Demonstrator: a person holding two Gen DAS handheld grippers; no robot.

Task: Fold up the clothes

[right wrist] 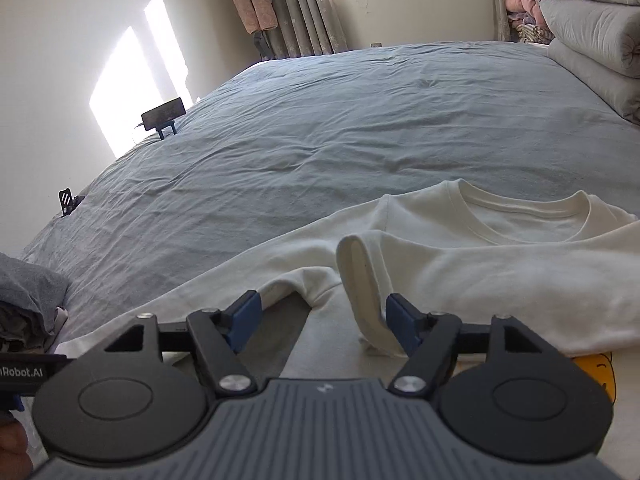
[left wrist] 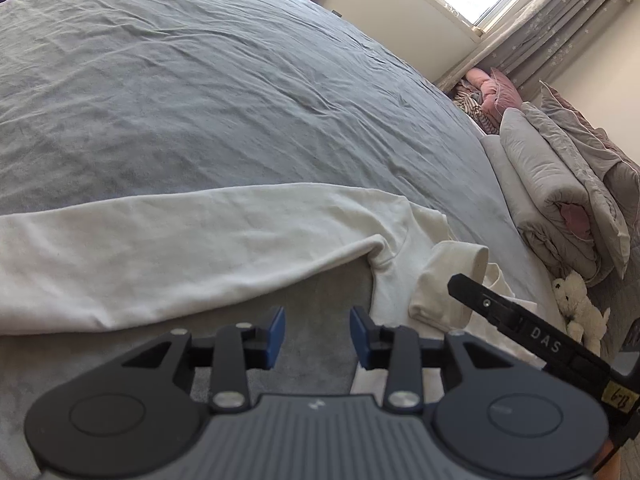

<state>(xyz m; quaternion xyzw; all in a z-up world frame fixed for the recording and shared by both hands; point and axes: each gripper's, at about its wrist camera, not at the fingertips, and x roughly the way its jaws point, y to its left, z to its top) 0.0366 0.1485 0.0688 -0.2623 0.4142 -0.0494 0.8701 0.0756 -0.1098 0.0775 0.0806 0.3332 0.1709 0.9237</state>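
Through the left wrist camera we see our left gripper low over the near edge of the bed, its blue-padded fingers parted with nothing between them and only grey cover showing in the gap. The cream sweatshirt lies flat on the grey cover just ahead, one long sleeve stretched off to the left, and a cuff folded over the body to the right of our fingers. The black tip of the right gripper reaches in from the lower right, close beside that cuff. Farther right, folded quilts are stacked along the bed's side, a small white plush toy sits below them, and curtains hang by the window. Through the right wrist camera our right gripper stands spread wide, holding nothing, with the cuff lying between the blue fingers, nearer the right one; we cannot tell whether it touches. The sweatshirt lies beyond with its neckline facing away from us. A phone on a stand sits at the bed's far left edge.
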